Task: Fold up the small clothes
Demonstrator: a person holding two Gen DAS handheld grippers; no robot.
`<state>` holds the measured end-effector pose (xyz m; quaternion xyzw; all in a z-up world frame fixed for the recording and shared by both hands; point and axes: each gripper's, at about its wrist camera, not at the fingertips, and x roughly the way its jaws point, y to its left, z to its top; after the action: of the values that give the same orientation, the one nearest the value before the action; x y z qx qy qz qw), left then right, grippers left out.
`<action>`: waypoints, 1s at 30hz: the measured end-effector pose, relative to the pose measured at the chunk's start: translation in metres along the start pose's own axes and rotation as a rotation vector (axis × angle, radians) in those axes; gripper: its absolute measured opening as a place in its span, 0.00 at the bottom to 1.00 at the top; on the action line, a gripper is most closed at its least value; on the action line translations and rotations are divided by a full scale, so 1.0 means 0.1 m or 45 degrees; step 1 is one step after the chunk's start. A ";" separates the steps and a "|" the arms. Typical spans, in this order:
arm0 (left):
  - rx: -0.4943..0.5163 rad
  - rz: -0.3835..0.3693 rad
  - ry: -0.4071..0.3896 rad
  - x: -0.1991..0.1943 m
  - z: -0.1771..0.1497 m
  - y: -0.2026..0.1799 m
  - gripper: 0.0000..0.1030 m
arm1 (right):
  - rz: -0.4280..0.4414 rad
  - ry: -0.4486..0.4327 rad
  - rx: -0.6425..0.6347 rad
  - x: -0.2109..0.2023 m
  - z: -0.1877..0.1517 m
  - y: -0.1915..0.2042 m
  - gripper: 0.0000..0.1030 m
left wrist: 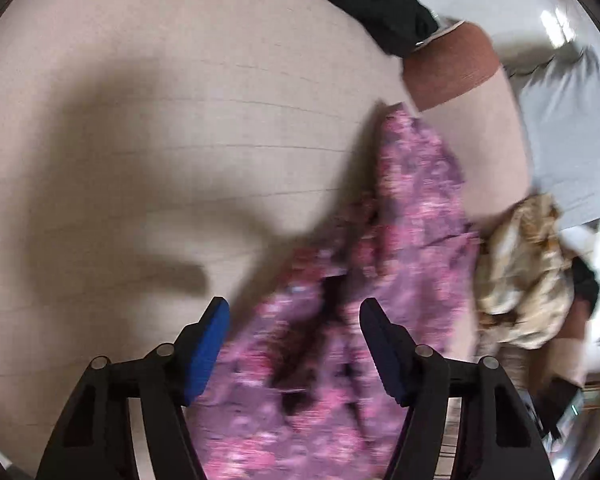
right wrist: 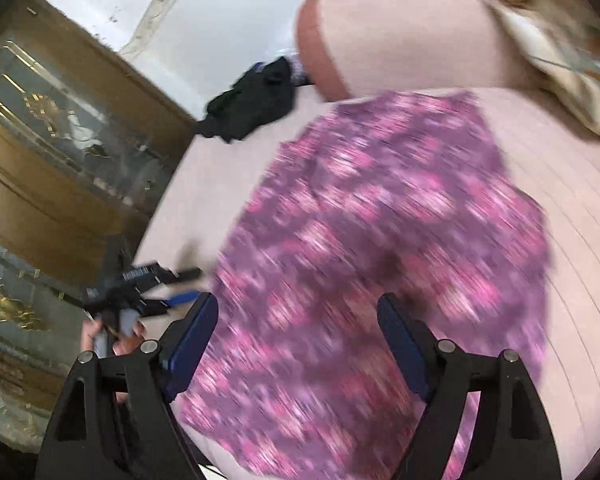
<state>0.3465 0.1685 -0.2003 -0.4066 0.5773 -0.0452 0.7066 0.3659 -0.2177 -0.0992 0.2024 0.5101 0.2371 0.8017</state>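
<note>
**Both grippers wide open over the pink-purple cloth**

Closest to me, the left gripper [left wrist: 294, 320] has its two blue-padded fingers spread far apart, and nothing is held between them. A bunched part of the flowered cloth [left wrist: 380, 264] lies under and between the fingers, and from there it stretches away toward the right side. The picture is blurred, so I cannot tell if the pads touch the cloth.

The right gripper [right wrist: 298, 312] is also open, its fingers standing wide with the cloth [right wrist: 380, 248] below them. From this side the cloth looks more flat and spread out on the beige sofa seat [right wrist: 560, 220], which has thin stitched lines across it. In the right wrist view, the left gripper [right wrist: 140, 292] shows at the left edge of the seat, held in a hand.

A little farther, a cushion [left wrist: 460, 68] of the same beige colour with a reddish-brown end stands behind the cloth. Beside it, to the right, lies a crumpled cream and gold cloth [left wrist: 520, 276]. A black garment [right wrist: 252, 100] rests at the far edge of the seat, well apart from the flowered cloth.

Beyond the seat, a brown cabinet with glass and gold trim [right wrist: 60, 140] stands on the left, on a pale floor [right wrist: 220, 12].
</note>
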 end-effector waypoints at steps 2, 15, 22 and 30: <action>-0.080 -0.087 0.024 0.07 0.11 -0.03 0.69 | 0.064 0.030 0.030 0.24 0.34 0.02 0.79; -0.196 -0.263 0.159 0.40 0.22 -0.21 0.54 | 0.080 0.200 0.158 1.84 1.60 0.08 0.71; -0.328 -0.361 0.208 0.67 0.32 -0.08 0.54 | 0.019 0.268 0.204 2.40 1.68 0.01 0.46; -0.438 -0.475 0.186 0.78 0.56 0.03 0.52 | -0.021 0.412 0.078 2.68 1.65 0.11 0.09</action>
<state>0.4185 0.1577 -0.2625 -0.6156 0.5411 -0.1051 0.5631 0.6138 -0.0653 -0.2211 0.1818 0.6411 0.2442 0.7044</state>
